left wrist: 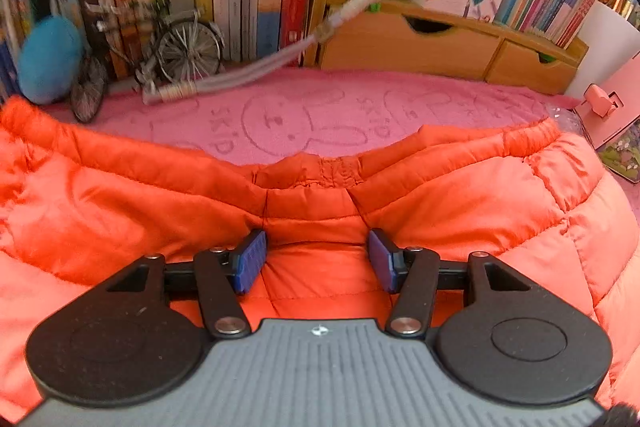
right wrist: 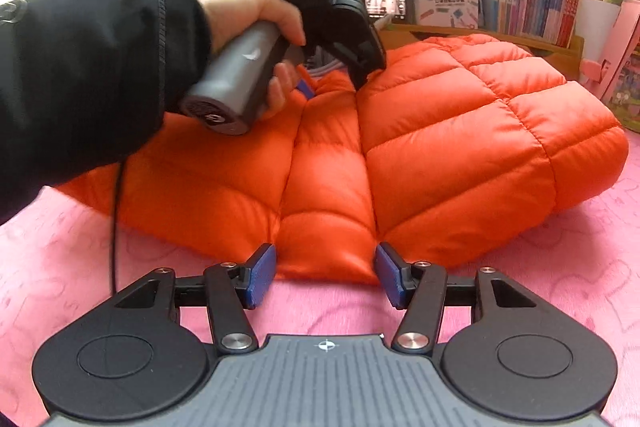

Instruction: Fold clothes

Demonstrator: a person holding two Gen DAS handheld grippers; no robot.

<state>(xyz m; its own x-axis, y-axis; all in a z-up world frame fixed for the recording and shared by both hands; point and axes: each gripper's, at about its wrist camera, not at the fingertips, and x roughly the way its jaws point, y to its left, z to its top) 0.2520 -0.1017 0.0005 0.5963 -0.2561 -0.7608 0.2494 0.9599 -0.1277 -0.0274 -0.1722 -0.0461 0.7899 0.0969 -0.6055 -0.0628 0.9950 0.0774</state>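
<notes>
Jacket (right wrist: 460, 131), one orange puffer, lay part-folded on the pink-covered bench (right wrist: 120, 267), both sides turned in over the middle panel. We held two tongs wide and empty: the left tongs (left wrist: 317, 259) pressed onto the collar end, the right tongs (right wrist: 326, 277) straddled the hem, likely for the next fold.

I see a table covered by a pink cloth (right wrist: 120, 247) embossed with cartoon figures. On it lies the orange puffer jacket (right wrist: 460, 139), and at its far edge a model bicycle (left wrist: 176, 43) and wooden drawers (left wrist: 440, 43).
</notes>
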